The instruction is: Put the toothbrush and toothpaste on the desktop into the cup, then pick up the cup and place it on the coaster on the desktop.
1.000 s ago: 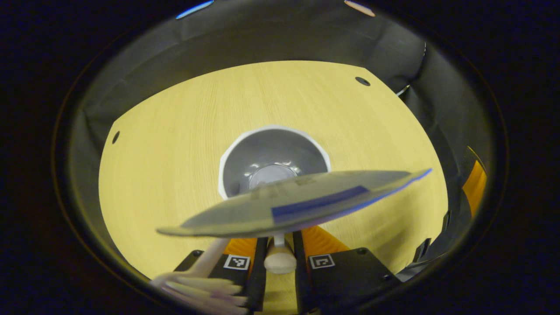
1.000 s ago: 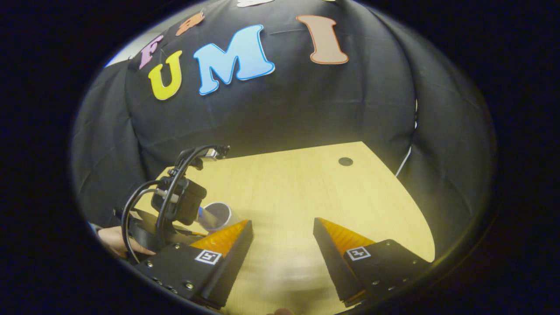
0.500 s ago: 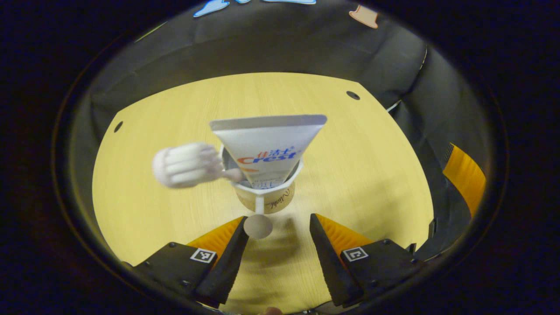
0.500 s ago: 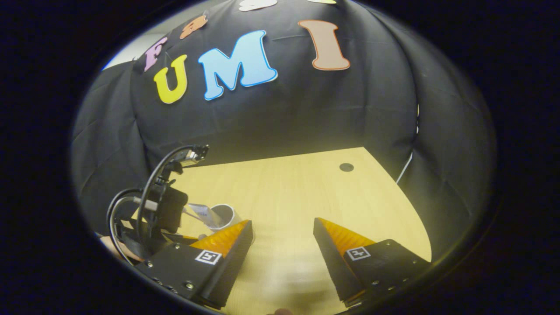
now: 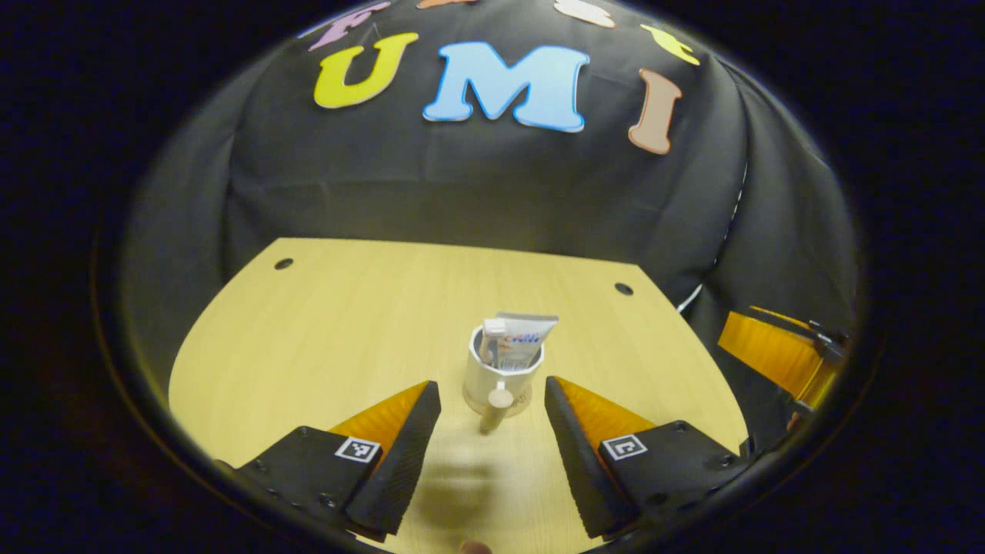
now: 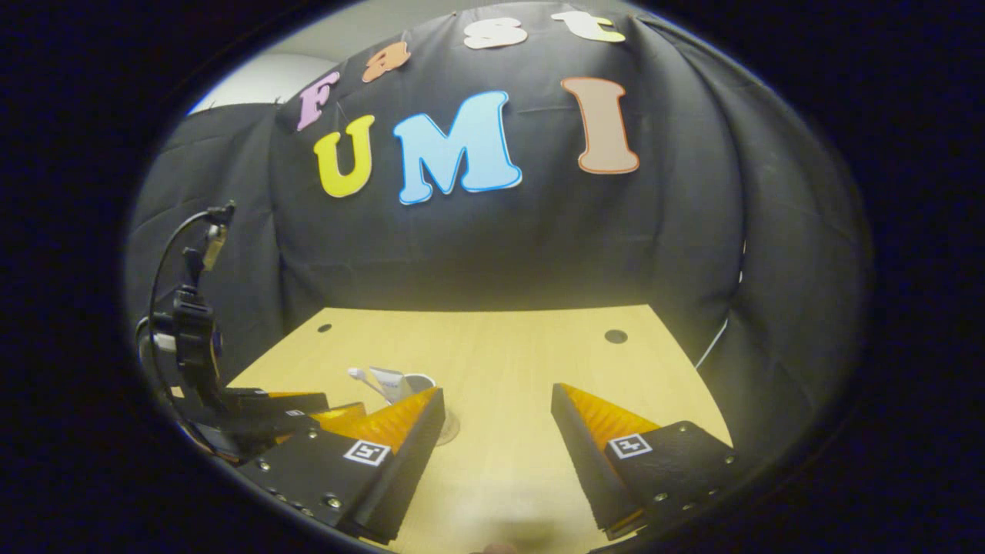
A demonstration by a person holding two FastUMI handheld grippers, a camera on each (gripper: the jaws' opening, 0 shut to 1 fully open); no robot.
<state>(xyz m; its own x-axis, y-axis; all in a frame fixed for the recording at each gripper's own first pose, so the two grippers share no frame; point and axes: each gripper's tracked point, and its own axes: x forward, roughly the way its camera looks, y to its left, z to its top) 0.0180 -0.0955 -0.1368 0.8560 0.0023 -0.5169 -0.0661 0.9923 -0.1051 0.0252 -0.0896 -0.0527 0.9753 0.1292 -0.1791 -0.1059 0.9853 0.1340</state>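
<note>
Both claws gape empty; left claw [image 5: 486,394] faces cup [image 5: 502,378] holding toothpaste [image 5: 518,342] and toothbrush [image 5: 489,340]; lettering unreadable.

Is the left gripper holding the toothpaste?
No. The toothpaste stands in the cup, and the left gripper is open, apart from it.

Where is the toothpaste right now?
The toothpaste stands in the cup beside the toothbrush, mid-desk in the left gripper view, just ahead of the open left tool.
</note>
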